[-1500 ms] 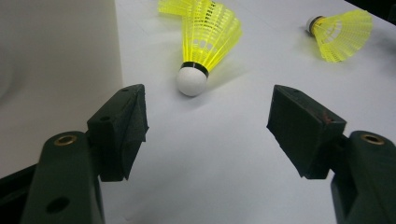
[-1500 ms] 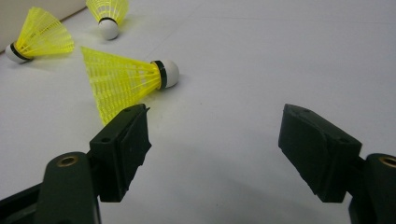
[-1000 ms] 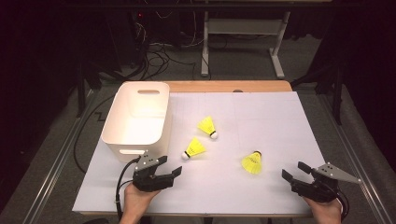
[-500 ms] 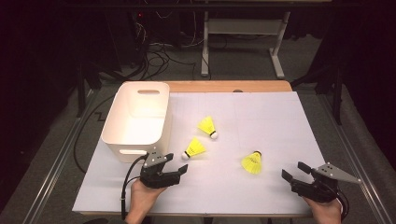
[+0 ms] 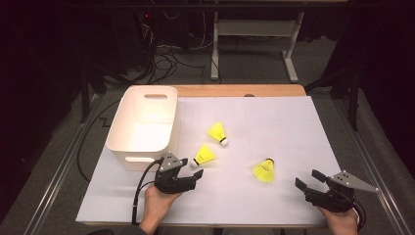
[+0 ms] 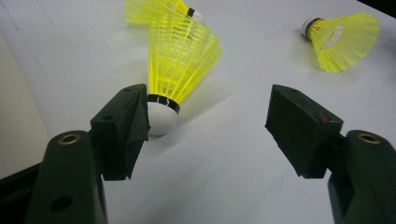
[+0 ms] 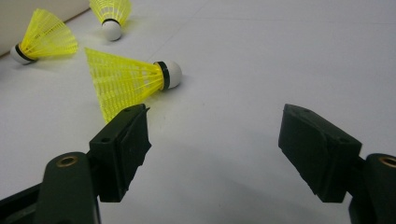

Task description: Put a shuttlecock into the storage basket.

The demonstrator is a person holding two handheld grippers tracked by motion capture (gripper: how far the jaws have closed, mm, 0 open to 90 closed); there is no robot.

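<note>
Approach step: the left gripper (image 5: 192, 175), jaws spread, flanked the nearest shuttlecock (image 5: 203, 155) at lower centre beside the white bin (image 5: 120, 147). Next, presumably, closure on its cork; the right gripper (image 5: 307, 180) lay spread.

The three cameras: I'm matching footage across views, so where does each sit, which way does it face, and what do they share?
High view: above the person's side, looking forward and down on the table; both hands, left gripper and right gripper show.
Left gripper view: rides the left gripper, low over the table, looking along its open jaws at the nearest shuttlecock.
Right gripper view: rides the right gripper, open jaws facing another shuttlecock.
Shared: all three shuttlecocks.
</note>
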